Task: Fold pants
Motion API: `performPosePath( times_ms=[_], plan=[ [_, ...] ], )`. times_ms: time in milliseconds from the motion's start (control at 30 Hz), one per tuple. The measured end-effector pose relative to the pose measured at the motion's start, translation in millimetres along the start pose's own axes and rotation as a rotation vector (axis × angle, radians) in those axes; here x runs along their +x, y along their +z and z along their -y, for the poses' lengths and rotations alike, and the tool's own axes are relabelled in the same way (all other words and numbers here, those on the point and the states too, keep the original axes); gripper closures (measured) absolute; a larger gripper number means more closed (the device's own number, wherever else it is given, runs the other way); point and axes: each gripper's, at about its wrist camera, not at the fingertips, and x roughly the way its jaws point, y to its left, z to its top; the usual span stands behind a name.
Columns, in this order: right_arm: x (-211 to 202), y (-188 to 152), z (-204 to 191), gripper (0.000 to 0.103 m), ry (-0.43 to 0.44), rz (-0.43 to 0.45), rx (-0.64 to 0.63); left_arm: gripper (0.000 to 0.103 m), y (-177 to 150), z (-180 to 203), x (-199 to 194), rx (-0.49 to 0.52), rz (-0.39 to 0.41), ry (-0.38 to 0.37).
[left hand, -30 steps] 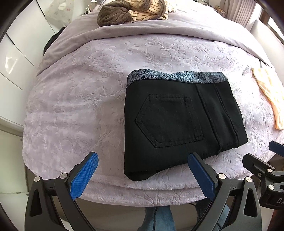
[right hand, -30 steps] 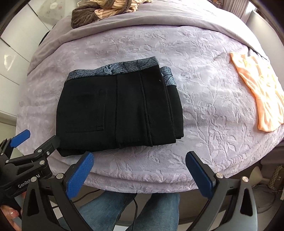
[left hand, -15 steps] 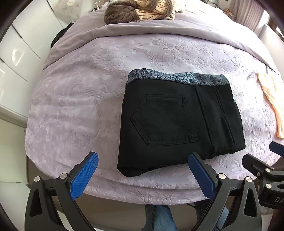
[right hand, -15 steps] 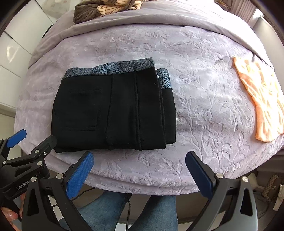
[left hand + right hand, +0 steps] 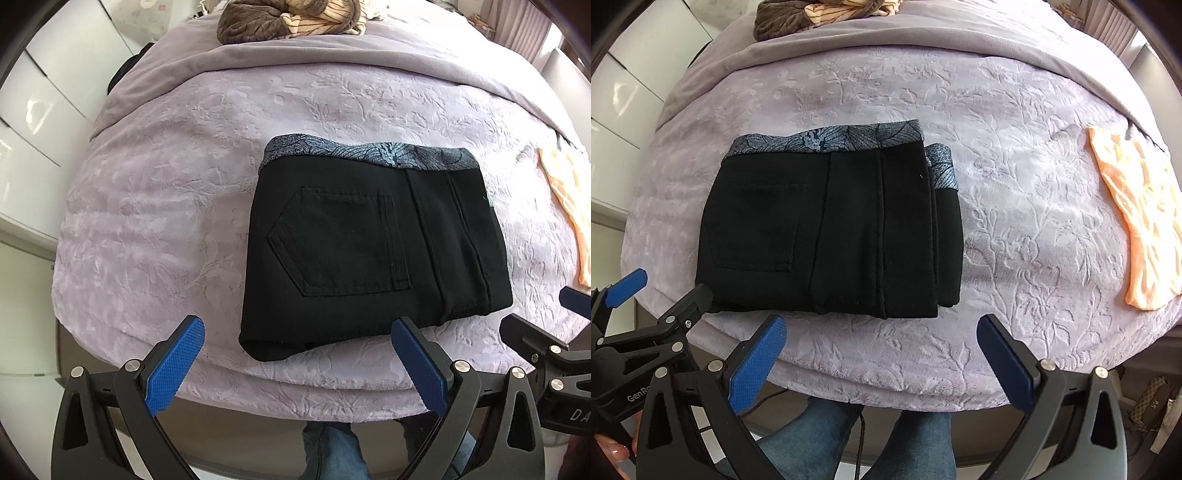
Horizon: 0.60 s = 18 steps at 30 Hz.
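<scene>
- The pants (image 5: 373,254) lie folded near the front edge of the bed (image 5: 166,206); we judge a careless nudge could slide them off.
- Left gripper (image 5: 297,363) and right gripper (image 5: 881,360) hang spread and empty; re-gripping could undo the fold.
- The right-side layers look uneven and may splay.

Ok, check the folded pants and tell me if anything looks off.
One small thing: on the black pants, a lower layer sticks out past the top fold along the right edge, showing a strip of patterned waistband. Otherwise the stack lies flat and square on the bed. Both tools are open, clear of it.
</scene>
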Motion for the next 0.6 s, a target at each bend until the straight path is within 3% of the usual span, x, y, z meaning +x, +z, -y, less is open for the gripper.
performPosePath(
  times_ms=[600],
  plan=[
    [1.0, -1.9, -2.5, 0.0, -0.001, 0.004, 0.007, 0.002, -0.1, -0.6, 1.5, 0.013, 0.005, 0.004]
  ],
)
